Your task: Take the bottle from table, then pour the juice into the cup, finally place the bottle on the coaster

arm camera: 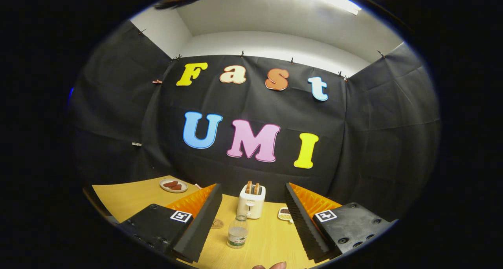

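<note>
- Tongs (251, 222) gape wide; the bottle (238, 231) stands on the desk (271, 241) between them, ungripped.
- Closing off-centre could topple it.
- The toaster (252, 201) just beyond risks a bump.

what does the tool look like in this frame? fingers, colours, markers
The tool has two long black fingers with ribbed inner pads, backed by ribbed orange plates. Each sits on a black block with screw holes and a square black-and-white marker on top. They stand open, the bottle between them.
</note>
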`<state>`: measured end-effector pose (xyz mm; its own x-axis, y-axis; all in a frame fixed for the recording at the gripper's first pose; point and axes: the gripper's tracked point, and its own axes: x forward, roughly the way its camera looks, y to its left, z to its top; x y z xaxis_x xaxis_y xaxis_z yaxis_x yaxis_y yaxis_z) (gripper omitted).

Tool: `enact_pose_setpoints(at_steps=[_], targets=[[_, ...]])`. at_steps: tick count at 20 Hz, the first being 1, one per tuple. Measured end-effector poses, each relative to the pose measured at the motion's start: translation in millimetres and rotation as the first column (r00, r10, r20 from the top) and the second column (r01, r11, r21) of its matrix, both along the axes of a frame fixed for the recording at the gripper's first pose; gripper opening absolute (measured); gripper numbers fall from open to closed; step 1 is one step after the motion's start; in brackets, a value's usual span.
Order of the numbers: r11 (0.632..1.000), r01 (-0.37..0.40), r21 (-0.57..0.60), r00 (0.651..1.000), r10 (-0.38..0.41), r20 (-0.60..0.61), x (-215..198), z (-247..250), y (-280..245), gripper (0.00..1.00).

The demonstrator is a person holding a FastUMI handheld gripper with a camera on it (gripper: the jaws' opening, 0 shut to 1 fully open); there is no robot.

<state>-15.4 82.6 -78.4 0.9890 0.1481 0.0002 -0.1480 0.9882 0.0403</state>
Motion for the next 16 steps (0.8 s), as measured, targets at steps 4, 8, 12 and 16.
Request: enact_pose_setpoints(at_steps=[4, 8, 12, 16], targets=[[1.000, -0.025, 0.014, 0.999, 0.025, -0.025, 6, -56, 21, 0.97], [0.999, -0.033, 0.032, 0.998, 0.035, -0.061, 17, -114, 32, 0.97], [0.999, -0.013, 0.030, 0.995, 0.016, -0.099, 33, -166, 33, 0.97], [0.998, 0.009, 0.055, 0.989, -0.001, -0.150, 50, -217, 42, 0.97]])
